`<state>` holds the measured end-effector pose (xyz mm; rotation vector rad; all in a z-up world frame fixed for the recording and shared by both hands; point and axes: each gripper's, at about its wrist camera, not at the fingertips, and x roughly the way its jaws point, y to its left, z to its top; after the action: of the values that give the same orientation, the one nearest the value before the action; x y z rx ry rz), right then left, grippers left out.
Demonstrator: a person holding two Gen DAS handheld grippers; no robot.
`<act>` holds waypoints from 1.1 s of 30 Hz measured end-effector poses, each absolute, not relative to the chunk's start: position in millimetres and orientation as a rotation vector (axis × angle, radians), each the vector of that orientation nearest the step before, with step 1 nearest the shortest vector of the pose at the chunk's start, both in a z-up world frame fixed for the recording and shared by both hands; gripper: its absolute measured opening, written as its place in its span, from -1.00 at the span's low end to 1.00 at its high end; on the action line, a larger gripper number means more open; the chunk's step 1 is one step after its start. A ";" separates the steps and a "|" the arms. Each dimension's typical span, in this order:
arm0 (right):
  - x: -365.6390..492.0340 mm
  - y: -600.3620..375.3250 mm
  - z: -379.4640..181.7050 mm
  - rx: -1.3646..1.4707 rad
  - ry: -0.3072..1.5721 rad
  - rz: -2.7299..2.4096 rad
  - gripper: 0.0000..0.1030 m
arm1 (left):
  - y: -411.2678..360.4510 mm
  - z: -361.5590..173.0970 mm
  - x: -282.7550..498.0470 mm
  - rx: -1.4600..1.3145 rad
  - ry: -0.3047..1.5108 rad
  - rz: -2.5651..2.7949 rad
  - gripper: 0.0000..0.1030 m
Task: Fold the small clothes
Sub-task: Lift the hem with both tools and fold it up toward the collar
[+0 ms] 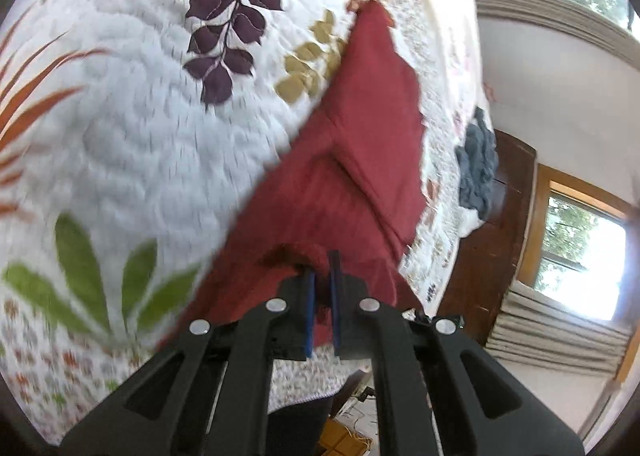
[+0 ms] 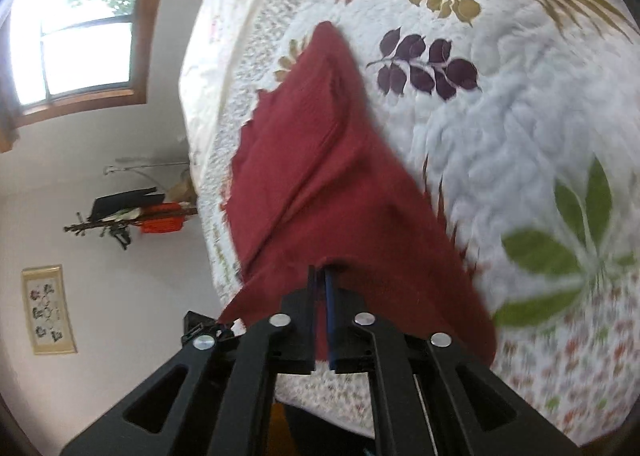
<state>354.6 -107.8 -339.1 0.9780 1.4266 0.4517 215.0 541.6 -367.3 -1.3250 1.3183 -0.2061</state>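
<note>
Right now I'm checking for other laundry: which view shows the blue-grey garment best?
The left wrist view: the blue-grey garment lies crumpled at the quilt's far edge, beyond the red cloth. The right wrist view doesn't show it.

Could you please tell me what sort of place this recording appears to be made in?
Most likely a bedroom in a home: a white quilted bedspread with leaf patterns covers a bed, a wood-framed window lets in daylight, and a small framed floral picture hangs on the wall.

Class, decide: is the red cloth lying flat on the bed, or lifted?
Lifted. The red cloth hangs stretched from the left gripper and right gripper, both clamped on its near edge; its far end trails toward the quilt.
</note>
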 end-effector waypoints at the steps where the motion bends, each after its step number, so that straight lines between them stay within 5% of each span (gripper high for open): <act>1: 362.7 -107.0 -345.3 0.978 1.434 0.445 -0.90 | 541.8 -369.5 219.1 -1.326 1.319 -0.207 -0.84; 6: 378.2 -107.9 -343.9 0.909 1.409 0.444 -0.59 | 546.4 -354.6 227.9 -1.228 1.253 -0.243 -0.09; 15: 356.9 -72.3 -344.7 0.421 1.398 0.421 -0.11 | 528.7 -337.0 228.0 -0.882 1.296 -0.239 0.24; 19: 348.9 -59.5 -345.2 0.330 1.378 0.431 -0.10 | 512.7 -338.3 235.2 -0.770 1.318 -0.244 0.33; 22: 343.7 -47.8 -345.5 0.229 1.369 0.431 -0.13 | 501.5 -340.6 242.7 -0.689 1.338 -0.232 0.08; 25: 339.2 -40.2 -341.3 0.161 1.343 0.439 -0.61 | 493.6 -337.9 244.2 -0.617 1.343 -0.224 -0.91; 27: 332.8 -36.2 -334.8 0.109 1.311 0.440 -0.82 | 492.2 -336.6 240.9 -0.600 1.329 -0.224 -0.89; 33: 318.1 -33.7 -323.1 0.049 1.227 0.438 -0.87 | 489.5 -322.0 226.4 -0.530 1.239 -0.217 -0.91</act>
<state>318.1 -33.7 -323.1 0.0491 1.2267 0.4379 226.4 489.5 -322.0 -0.5301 1.2387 -0.2170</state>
